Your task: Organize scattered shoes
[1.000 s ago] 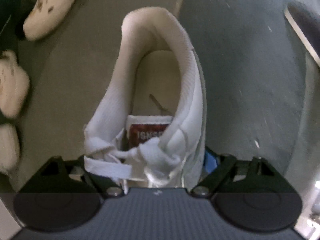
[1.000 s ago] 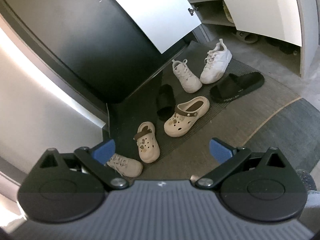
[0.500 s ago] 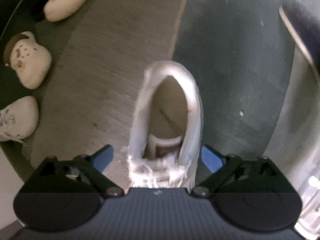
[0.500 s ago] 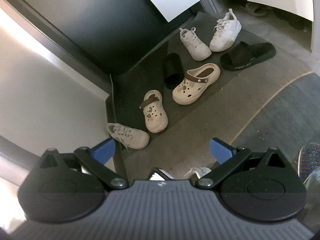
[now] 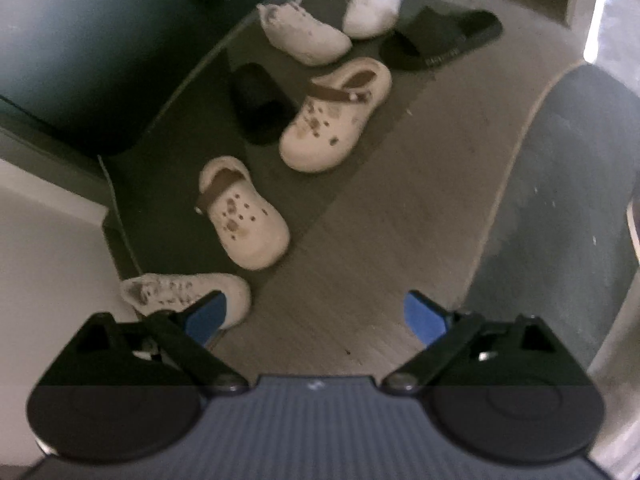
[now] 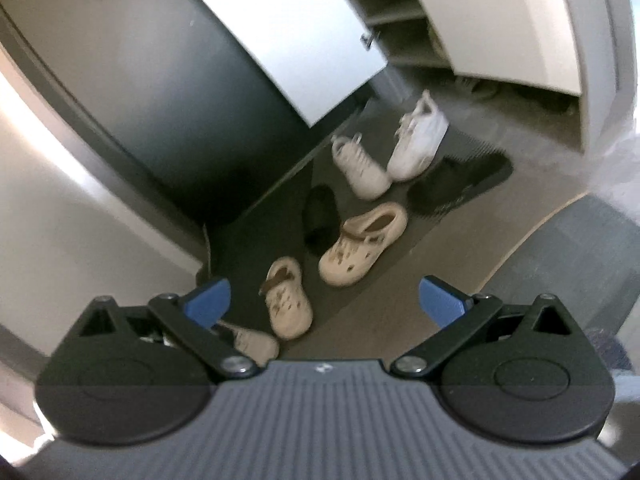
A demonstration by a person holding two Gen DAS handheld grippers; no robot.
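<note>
1. The mat [image 5: 360, 248], the widest thing in the left wrist view, fills the middle of the frame and carries the scattered shoes.
2. An open cabinet [image 6: 404, 28] sits at the upper right of the right wrist view; what lies on its lowest level is too blurred to name.
3. A black slide [image 5: 440, 46] lies at the upper right; pale lettering runs along its edge but cannot be read.
4. A cream clog [image 5: 334, 114] with a brown strap lies at centre, touching a second black slide [image 5: 258, 106].
5. Another cream clog [image 5: 242, 214] lies lower left of it.
6. Two white sneakers [image 5: 304, 32] lie at the top, and a beige sneaker [image 5: 180, 294] at the lower left.
7. The left gripper [image 5: 316, 316] has its jaws wide and empty.
8. The right gripper [image 6: 324, 300] likewise has its jaws wide, holding nothing.
</note>
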